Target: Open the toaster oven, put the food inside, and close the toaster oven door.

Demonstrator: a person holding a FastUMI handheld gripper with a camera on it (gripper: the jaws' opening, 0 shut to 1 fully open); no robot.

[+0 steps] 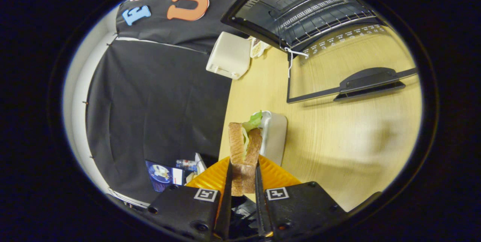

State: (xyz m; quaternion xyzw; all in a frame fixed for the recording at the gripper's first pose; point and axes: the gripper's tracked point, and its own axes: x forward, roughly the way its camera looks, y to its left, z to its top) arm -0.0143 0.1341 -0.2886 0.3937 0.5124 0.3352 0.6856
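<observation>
A light wooden table [330, 136] with a fine grain carried everything. On it stood the toaster oven [300, 9], its door [353, 69] dropped fully open so that the glass panel and dark handle lay flat over the tabletop, with the wire rack visible in the cavity. Beside the oven sat a cream-coloured pop-up toaster [229, 56], and a small patterned item between the two was too hidden to identify. Nearer the camera, a white rectangular tray [276, 136] lay on the wood, touching an orange ridged mat [278, 176] at the table's near edge.
</observation>
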